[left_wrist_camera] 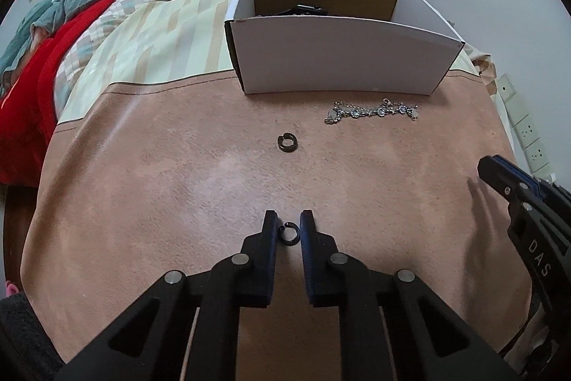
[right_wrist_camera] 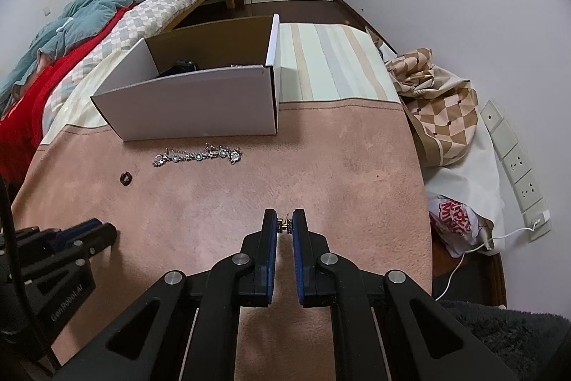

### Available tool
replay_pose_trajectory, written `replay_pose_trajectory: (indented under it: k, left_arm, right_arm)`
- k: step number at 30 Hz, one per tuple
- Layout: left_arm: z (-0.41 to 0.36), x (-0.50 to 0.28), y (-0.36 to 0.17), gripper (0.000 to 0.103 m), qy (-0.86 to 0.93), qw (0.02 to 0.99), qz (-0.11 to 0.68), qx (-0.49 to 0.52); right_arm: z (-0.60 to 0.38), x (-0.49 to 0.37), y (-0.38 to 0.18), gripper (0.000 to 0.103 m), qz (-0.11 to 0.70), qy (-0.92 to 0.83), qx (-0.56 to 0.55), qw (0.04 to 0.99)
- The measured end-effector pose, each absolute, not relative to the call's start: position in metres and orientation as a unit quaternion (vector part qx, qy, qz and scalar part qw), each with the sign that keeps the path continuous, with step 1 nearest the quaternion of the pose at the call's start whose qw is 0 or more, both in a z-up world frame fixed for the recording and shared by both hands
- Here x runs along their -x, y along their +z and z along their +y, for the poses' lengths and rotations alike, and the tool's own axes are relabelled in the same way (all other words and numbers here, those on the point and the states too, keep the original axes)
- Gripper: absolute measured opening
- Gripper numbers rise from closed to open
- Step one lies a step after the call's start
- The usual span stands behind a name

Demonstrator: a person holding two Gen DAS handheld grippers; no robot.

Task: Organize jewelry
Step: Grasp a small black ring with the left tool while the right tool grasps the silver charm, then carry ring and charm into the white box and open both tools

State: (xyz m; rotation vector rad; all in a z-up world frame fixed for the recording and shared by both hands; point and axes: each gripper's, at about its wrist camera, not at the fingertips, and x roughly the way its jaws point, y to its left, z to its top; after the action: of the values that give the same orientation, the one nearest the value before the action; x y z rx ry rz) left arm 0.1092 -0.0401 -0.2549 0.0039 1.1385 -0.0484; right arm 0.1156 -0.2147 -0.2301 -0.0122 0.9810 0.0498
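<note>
We held a small ring (left_wrist_camera: 288,233) in the left hand-held gripper (left_wrist_camera: 288,220), a stud (right_wrist_camera: 284,224) in the right hand-held gripper (right_wrist_camera: 284,220) — both nearly closed; best to lift slowly toward the box (left_wrist_camera: 339,56).

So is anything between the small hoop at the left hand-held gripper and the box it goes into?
Along the blanket, a second dark hoop earring lies between the small dark hoop earring at the left hand-held gripper and the white cardboard box. The silver chain bracelet lies off to the right. The box's front wall must be cleared.
</note>
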Motion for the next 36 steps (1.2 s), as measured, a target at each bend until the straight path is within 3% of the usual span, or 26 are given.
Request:
replay_pose_trajectory:
  k: [13,21,27,36]
  left_arm:
    - [-0.028,-0.124,-0.210,0.010,-0.044,0.858,0.511,0.027]
    - [-0.009,-0.208,-0.156,0.010,-0.068,0.867,0.486,0.081]
    - [-0.002,-0.268,-0.167,0.010,-0.063,0.855,0.508,0.084]
    - [-0.002,-0.308,-0.196,0.012,-0.060,0.827,0.553,0.087]
  right_arm:
    - [-0.208,-0.121,-0.193,0.009,0.450,0.047,-0.030,0.891]
    - [-0.202,-0.200,-0.148,0.009,0.438,0.100,-0.055,0.892]
    - [-0.187,-0.281,-0.163,0.009,0.487,0.125,-0.025,0.864]
    - [-0.188,-0.324,-0.191,0.010,0.536,0.117,0.013,0.836]
